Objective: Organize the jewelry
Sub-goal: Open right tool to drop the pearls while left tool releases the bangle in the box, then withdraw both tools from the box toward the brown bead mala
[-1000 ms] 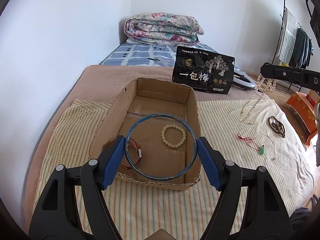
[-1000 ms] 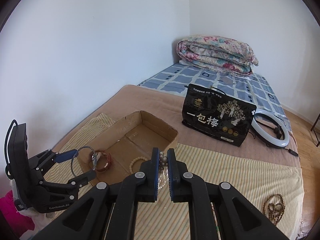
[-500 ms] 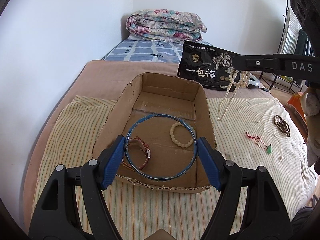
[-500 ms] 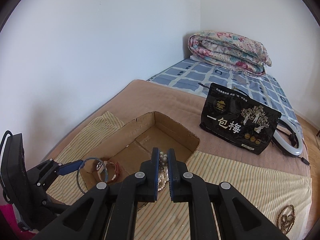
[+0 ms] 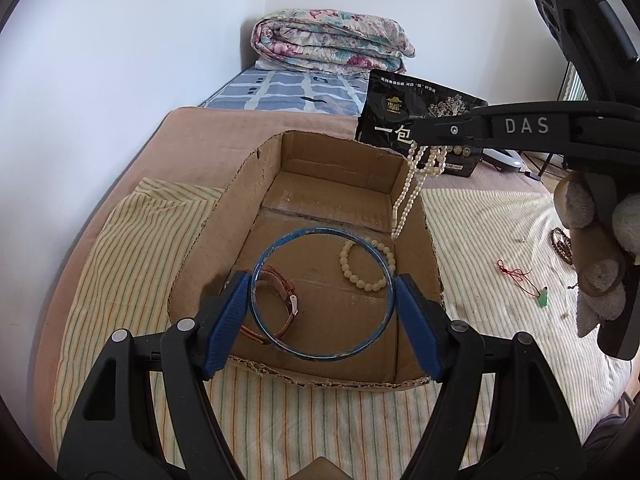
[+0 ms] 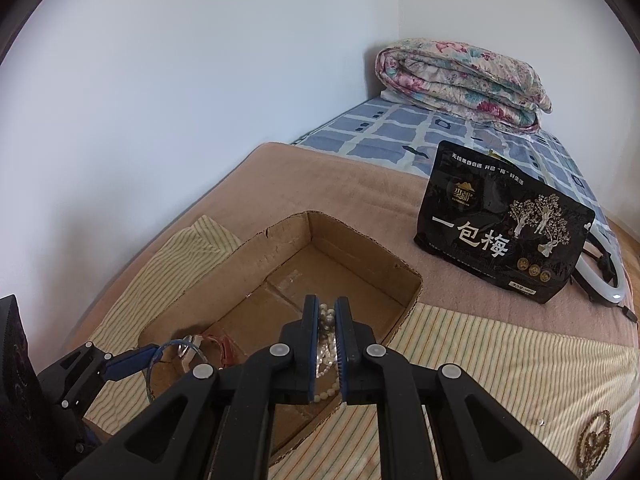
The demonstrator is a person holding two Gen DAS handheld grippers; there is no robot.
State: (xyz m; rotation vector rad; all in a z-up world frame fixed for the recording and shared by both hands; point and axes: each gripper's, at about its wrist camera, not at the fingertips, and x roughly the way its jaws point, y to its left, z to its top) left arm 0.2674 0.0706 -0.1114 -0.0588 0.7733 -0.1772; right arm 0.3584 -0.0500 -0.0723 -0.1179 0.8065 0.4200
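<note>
My left gripper (image 5: 322,300) is shut on a blue bangle (image 5: 280,340) and holds it above the near end of an open cardboard box (image 5: 256,184). In the box lie a cream bead bracelet (image 5: 362,266) and a red-brown watch (image 5: 282,284). My right gripper (image 6: 327,320) is shut on a white pearl necklace (image 6: 326,354). In the left wrist view the necklace (image 5: 412,188) hangs from the right gripper (image 5: 424,132) over the box's far right corner. The box (image 6: 360,256) lies below the right gripper.
A red cord with a green pendant (image 5: 520,278) and dark bead strings (image 5: 560,240) lie on the striped cloth (image 5: 120,256) right of the box. A black snack bag (image 6: 500,224), a ring light (image 6: 608,280) and a folded quilt (image 6: 460,76) are behind.
The right gripper has carried the pearl necklace leftward from over the cloth to above the box's far right corner. The left gripper still holds the bangle over the box, slightly closer.
</note>
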